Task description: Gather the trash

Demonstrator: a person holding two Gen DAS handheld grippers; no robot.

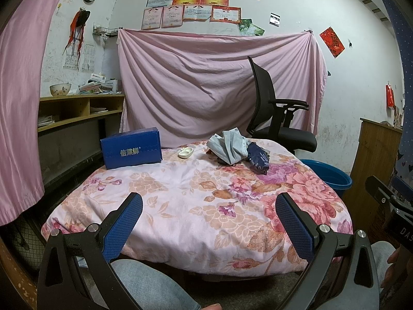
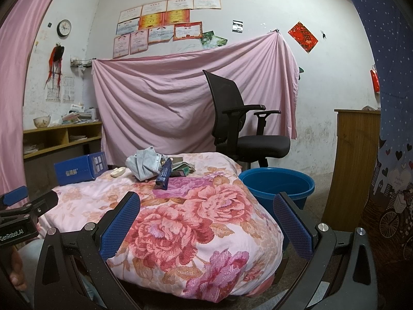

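Left gripper (image 1: 209,206) and right gripper (image 2: 206,206) both spread, empty. Crumpled wrappers (image 1: 233,148) remain on the floral-covered desk (image 1: 180,206); blue basin (image 2: 278,183) appears empty. Collection not begun.

Certificates (image 1: 196,2) unreadable (too small)

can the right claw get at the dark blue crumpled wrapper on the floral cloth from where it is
Probably yes. The right claw is open and empty, and only bare floral cloth lies between it and the dark blue crumpled wrapper. The pale denim bundle touches the wrapper's far left side, not the near one.
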